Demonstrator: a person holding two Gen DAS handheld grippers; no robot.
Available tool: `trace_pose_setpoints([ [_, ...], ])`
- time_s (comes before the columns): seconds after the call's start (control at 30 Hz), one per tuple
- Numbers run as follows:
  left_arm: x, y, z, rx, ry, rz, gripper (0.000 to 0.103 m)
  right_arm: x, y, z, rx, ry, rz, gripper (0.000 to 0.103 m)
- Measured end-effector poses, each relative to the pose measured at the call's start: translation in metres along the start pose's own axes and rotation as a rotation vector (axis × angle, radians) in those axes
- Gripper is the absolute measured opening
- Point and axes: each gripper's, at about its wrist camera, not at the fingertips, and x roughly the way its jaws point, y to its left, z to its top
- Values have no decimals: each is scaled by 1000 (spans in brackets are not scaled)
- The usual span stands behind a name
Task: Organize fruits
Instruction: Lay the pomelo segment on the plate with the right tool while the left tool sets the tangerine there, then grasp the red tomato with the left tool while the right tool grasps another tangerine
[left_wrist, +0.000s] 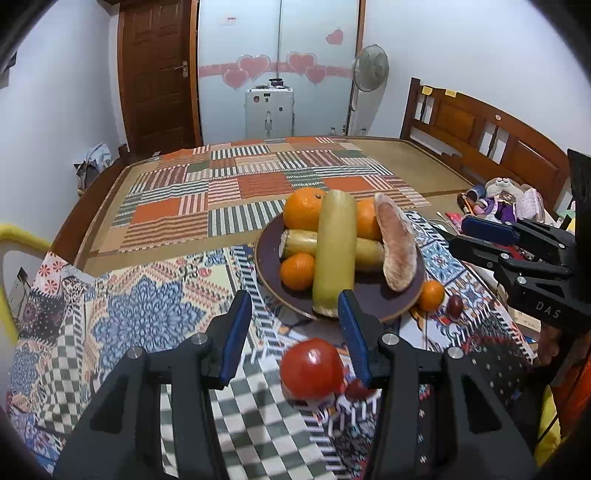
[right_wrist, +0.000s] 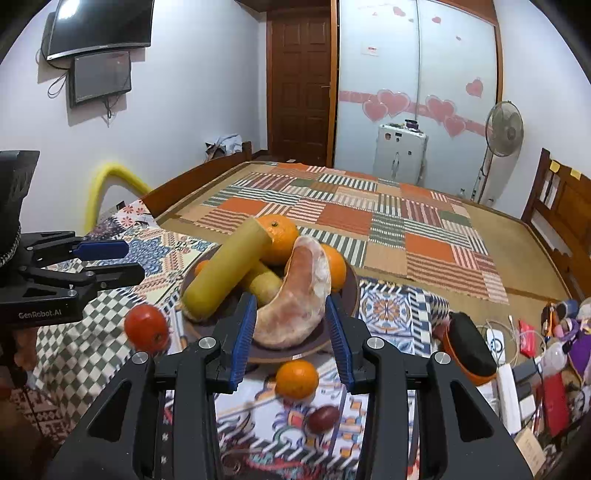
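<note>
Both tools released, empty: left tool (left_wrist: 295, 328) over tomato (left_wrist: 311, 367), right tool (right_wrist: 291, 332) above small orange (right_wrist: 296, 379). Centre fruit btwn pads, squeeze gently, lift onto plate (right_wrist: 295, 352) w/o nudging pile.

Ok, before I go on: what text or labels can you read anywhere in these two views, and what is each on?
"GenRobot.AI": side of the left gripper body, right wrist view.
"DAS": side of the right gripper body, left wrist view; cut off by its edge.
White notice on the sliding door: red mark, too small to read.
Yellow notes on the headboard: unreadable.
</note>
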Motion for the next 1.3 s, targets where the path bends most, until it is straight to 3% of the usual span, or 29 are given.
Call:
trace_pose_setpoints([
  [0.47,21,-12,-40,11,102,-26,49,23,-9,-39,18,134,11,36],
  [0.97,34,-7,-42,40,101,13,49,45,-12,-44,25,193,7,36],
  [1.3,38,0,-41,7,108,-9,46,46,-15,-45,29,202,6,31],
])
